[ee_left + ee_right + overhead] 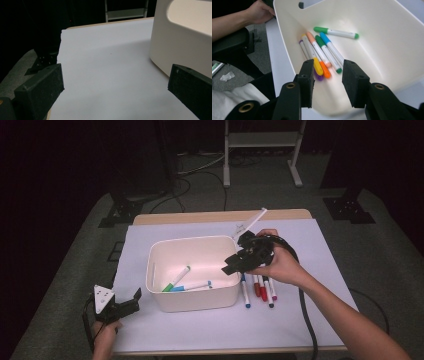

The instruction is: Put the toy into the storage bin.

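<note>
Four markers (259, 289) are lying on the surface at lower centre-right of the high view, just right of the white bin (192, 301), long axes running near-to-far, tips pointing at the person. Right tongs (233, 265) are hovering over the bin's right rim, directly above-left of that row, jaws spread apart and grasping nothing. Right hand (280, 264) is by far the nearer one to the loose markers; they are sitting just below and right of the jaws, almost under the wrist. Left tongs (134, 299) are resting at lower left, well apart from the row with the bin between, jaws released and empty. Judging the next pick: right tongs are needing a short swing down-right, jaws crossing the markers' long axis. Further in, the right gripper view is showing sorted markers (322, 53) bunched on the bin floor (372, 37), one green-capped marker (336, 32) lying apart, crosswise.
</note>
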The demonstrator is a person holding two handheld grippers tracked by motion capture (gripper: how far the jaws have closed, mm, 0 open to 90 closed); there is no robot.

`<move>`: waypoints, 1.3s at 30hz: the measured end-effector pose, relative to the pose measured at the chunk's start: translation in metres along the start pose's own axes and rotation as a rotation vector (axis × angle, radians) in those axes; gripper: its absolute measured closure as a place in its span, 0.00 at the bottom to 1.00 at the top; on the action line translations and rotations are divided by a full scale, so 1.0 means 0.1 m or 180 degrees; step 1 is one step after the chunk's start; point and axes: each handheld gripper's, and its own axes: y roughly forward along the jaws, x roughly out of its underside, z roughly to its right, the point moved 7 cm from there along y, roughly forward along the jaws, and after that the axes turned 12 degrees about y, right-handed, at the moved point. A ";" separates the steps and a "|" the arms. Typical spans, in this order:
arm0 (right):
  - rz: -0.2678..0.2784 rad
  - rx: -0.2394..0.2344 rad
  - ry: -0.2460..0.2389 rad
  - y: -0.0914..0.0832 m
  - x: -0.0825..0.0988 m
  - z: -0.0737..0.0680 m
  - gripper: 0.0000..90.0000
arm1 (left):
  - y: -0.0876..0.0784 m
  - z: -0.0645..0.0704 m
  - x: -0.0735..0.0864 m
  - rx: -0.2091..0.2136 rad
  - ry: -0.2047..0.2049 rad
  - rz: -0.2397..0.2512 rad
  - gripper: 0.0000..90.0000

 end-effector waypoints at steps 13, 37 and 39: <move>0.0176 0.0166 0.0427 -0.35 0.51 0.46 0.64 | 0.00 0.00 0.00 -0.0006 0.0005 0.0006 0.00; 0.0145 0.0634 0.1075 -0.03 1.39 1.21 0.62 | 0.00 0.01 0.00 -0.0010 0.0016 0.0010 0.00; 0.0138 0.0716 0.1073 0.01 1.42 1.25 0.62 | 0.00 0.01 0.00 -0.0008 0.0025 0.0003 0.00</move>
